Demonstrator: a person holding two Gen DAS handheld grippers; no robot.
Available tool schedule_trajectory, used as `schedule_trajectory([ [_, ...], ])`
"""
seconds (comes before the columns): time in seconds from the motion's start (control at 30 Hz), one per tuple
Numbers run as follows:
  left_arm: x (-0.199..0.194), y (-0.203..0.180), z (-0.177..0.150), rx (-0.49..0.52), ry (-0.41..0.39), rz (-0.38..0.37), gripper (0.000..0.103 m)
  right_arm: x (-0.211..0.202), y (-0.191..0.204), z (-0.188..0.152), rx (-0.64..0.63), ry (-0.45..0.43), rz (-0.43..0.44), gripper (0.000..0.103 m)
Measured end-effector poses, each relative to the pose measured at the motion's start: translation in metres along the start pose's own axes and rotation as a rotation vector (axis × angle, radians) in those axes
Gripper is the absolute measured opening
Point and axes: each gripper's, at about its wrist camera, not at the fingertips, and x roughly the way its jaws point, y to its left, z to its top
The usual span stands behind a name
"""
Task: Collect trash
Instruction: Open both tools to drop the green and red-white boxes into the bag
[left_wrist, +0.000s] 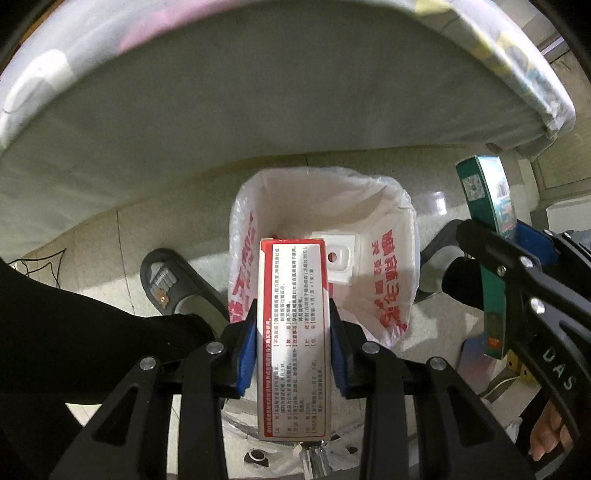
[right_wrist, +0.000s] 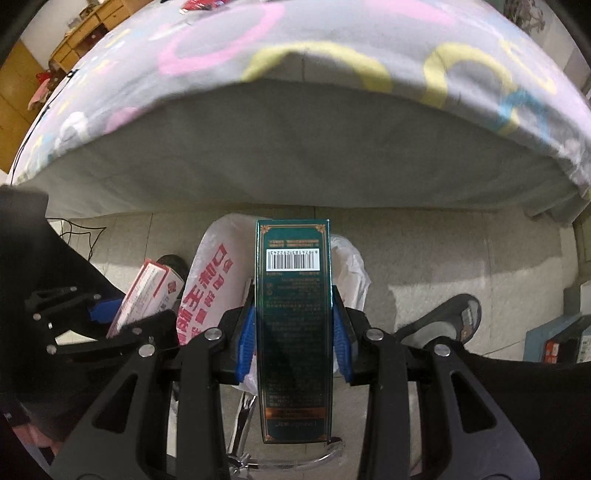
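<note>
My left gripper (left_wrist: 293, 339) is shut on a red-and-white carton (left_wrist: 291, 332) and holds it over the near rim of a trash bin lined with a white bag with red print (left_wrist: 391, 266). A white plastic tray (left_wrist: 341, 258) lies inside the bag. My right gripper (right_wrist: 295, 332) is shut on a dark green box with a barcode (right_wrist: 293, 317), just right of the bin (right_wrist: 207, 291). The green box (left_wrist: 487, 221) and right gripper (left_wrist: 517, 280) show at the right of the left wrist view. The red-and-white carton (right_wrist: 147, 299) shows at the left of the right wrist view.
A bed with a patterned sheet (right_wrist: 295, 55) overhangs the floor behind the bin. Dark slippers lie left (left_wrist: 173, 284) and right (right_wrist: 458, 317) of the bin on the tiled floor. A black cable (right_wrist: 81, 236) lies at the left. Boxes (right_wrist: 557, 343) stand at the right edge.
</note>
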Motion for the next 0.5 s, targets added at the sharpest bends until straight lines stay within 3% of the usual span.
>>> schedule_trajectory([
  [0.5,0.037,-0.007,0.003,0.002,0.093,0.013,0.033,0.034,-0.001,0.005,0.025,0.084,0.027,0.035],
])
